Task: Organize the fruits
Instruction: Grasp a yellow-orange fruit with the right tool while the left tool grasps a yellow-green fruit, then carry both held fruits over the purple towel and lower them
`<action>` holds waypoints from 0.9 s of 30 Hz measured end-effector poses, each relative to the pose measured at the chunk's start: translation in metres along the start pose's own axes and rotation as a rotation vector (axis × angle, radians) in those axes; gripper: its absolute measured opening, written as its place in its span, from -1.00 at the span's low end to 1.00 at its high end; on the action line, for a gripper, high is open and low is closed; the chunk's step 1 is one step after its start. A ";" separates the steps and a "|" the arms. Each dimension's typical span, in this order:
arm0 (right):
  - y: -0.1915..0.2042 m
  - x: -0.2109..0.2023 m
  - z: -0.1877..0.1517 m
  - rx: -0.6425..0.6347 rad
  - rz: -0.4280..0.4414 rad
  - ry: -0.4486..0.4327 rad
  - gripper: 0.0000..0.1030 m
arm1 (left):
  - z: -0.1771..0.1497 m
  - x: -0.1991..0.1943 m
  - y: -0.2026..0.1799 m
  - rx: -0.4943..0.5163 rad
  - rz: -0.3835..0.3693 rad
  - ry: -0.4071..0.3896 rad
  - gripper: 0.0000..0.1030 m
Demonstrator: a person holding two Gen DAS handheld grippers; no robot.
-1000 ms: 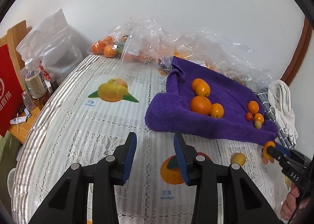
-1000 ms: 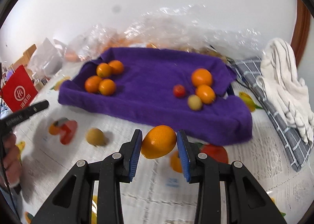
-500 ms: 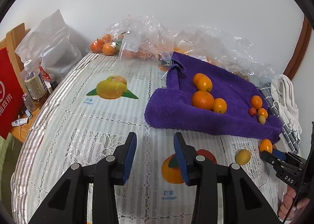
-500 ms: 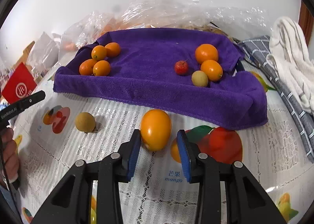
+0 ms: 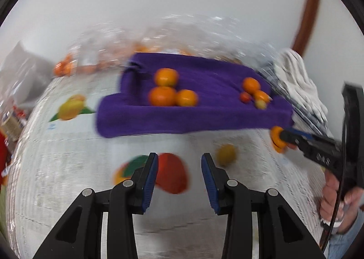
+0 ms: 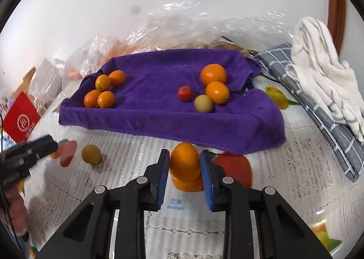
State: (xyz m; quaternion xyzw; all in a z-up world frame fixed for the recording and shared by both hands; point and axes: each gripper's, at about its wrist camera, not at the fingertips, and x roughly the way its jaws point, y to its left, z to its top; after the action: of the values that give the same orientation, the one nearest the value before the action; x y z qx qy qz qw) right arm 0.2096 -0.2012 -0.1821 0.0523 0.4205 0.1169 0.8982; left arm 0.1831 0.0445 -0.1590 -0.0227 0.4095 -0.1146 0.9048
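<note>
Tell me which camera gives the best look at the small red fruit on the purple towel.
The right wrist view: the red fruit is sharp on the purple towel, apart from the yellowish fruit. In the left wrist view it is a motion-blurred speck.

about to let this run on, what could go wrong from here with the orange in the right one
1. The right hand-held gripper has just been closing on the smooth round orange fruit, which could squirt out and roll.
2. The folded front edge of the purple towel stands right behind it; a low carry may catch it.
3. The small yellow-green round fruit lies loose on the lace tablecloth and could get knocked.
</note>
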 end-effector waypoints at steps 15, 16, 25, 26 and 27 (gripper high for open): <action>-0.014 0.005 -0.002 0.065 0.061 0.055 -0.35 | 0.009 0.041 -0.048 0.067 -0.030 0.077 -0.48; -0.013 0.005 -0.003 0.061 0.059 0.055 -0.34 | 0.009 0.040 -0.045 0.068 -0.022 0.068 -0.48; 0.002 0.015 -0.006 -0.008 0.012 0.081 -0.16 | 0.017 0.024 0.004 -0.077 0.099 -0.040 -0.48; 0.004 0.015 -0.007 -0.016 0.005 0.074 -0.17 | 0.017 0.025 0.008 -0.094 0.101 -0.038 -0.48; 0.006 0.014 -0.007 -0.022 0.001 0.067 -0.23 | 0.018 0.026 0.011 -0.106 0.105 -0.037 -0.48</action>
State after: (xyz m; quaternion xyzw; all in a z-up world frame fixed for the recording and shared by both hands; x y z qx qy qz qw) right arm 0.2118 -0.1919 -0.1962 0.0386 0.4489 0.1237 0.8841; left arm 0.2148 0.0485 -0.1678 -0.0513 0.3988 -0.0444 0.9145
